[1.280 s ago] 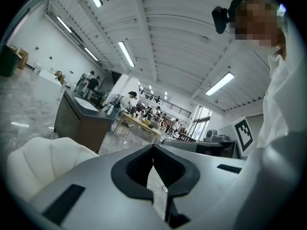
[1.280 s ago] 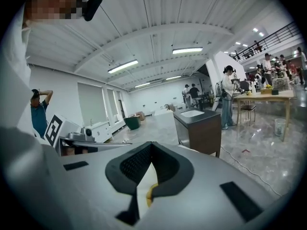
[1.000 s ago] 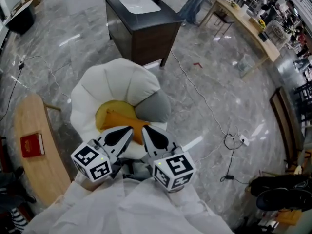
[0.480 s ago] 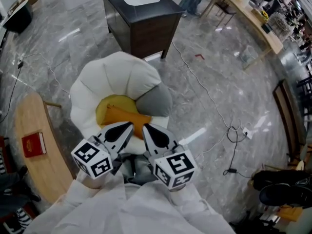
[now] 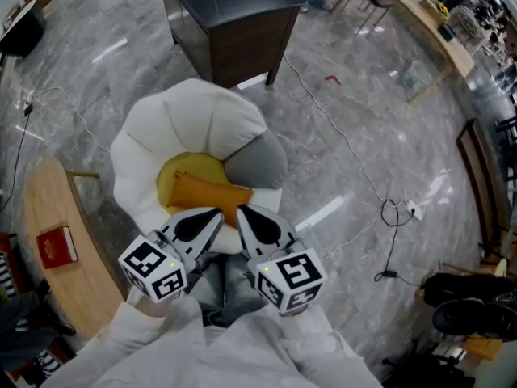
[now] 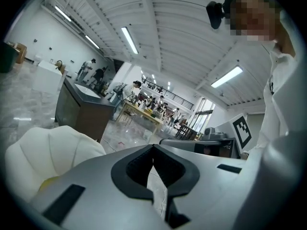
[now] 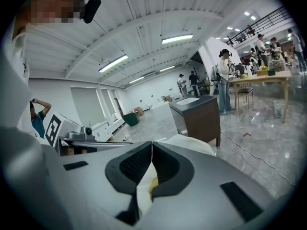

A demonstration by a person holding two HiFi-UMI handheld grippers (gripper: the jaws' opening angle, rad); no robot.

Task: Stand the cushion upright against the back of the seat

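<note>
A white petal-shaped chair stands in the middle of the head view. An orange cushion lies flat on its yellow seat pad, and a grey cushion leans at the chair's right side. My left gripper and right gripper hover side by side over the seat's front edge, just short of the orange cushion. Both are shut with nothing in them. The left gripper view has the closed jaw tips and the chair's back. The right gripper view shows the closed tips above the chair.
A dark cabinet with a white sink top stands behind the chair. A curved wooden side table with a red book is at the left. Cables trail over the grey marble floor at the right. A long wooden table lies far right.
Both grippers have sunk a little toward the front of the seat, still shut and side by side. The cushions have not moved.
</note>
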